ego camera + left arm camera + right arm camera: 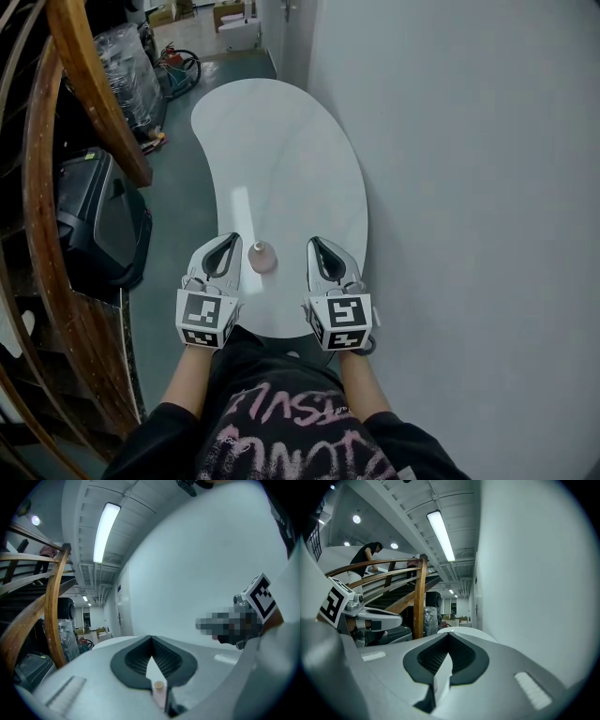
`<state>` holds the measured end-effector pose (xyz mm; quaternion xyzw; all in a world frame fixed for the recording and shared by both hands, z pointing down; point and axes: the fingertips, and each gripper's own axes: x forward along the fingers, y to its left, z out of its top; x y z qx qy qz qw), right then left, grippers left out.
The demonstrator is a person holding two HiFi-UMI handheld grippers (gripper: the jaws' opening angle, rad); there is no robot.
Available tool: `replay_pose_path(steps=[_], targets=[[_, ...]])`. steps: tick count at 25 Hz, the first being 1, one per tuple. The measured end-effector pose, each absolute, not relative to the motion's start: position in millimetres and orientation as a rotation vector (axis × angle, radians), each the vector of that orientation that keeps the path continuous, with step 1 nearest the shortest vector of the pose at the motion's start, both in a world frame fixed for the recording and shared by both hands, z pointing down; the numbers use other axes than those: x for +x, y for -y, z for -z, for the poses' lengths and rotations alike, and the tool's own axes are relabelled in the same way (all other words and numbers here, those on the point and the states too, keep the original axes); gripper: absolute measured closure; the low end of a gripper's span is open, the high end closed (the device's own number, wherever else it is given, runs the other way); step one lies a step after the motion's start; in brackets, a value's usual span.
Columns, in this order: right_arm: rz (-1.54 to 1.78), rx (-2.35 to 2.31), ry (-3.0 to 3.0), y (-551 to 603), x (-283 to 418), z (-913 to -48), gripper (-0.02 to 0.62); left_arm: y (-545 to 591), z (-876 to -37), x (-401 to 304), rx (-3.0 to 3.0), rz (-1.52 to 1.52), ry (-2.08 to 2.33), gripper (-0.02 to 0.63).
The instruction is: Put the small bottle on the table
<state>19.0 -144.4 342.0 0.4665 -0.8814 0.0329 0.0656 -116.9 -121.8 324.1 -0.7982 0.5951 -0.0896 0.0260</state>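
Note:
A small pale pink bottle [262, 257] with a tan cap stands upright on the white kidney-shaped table [281, 159], near its front end. It stands between my two grippers, apart from both. My left gripper [232, 239] is just left of it, jaws shut and empty. My right gripper [314, 243] is a little further off on the right, also shut and empty. In the left gripper view the bottle [158, 693] shows low in the slit behind the closed tips of the left gripper [151, 638]. The right gripper [449, 634] view shows only table through its slit.
A plain white wall [469, 187] runs along the table's right side. Curved wooden stair rails [94, 84] and a black case [98, 220] stand on the left across a strip of grey floor. A person [370, 555] is up on the stairs.

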Motion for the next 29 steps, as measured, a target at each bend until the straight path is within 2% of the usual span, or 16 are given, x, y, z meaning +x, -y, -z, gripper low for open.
replay_pose_path(steps=[29], targets=[[-0.053,1.372,2.679,150.5,11.0,-333.1,0.584,129.7,-315.6,-122.9,-2.445,0.219,-1.863,0.606]])
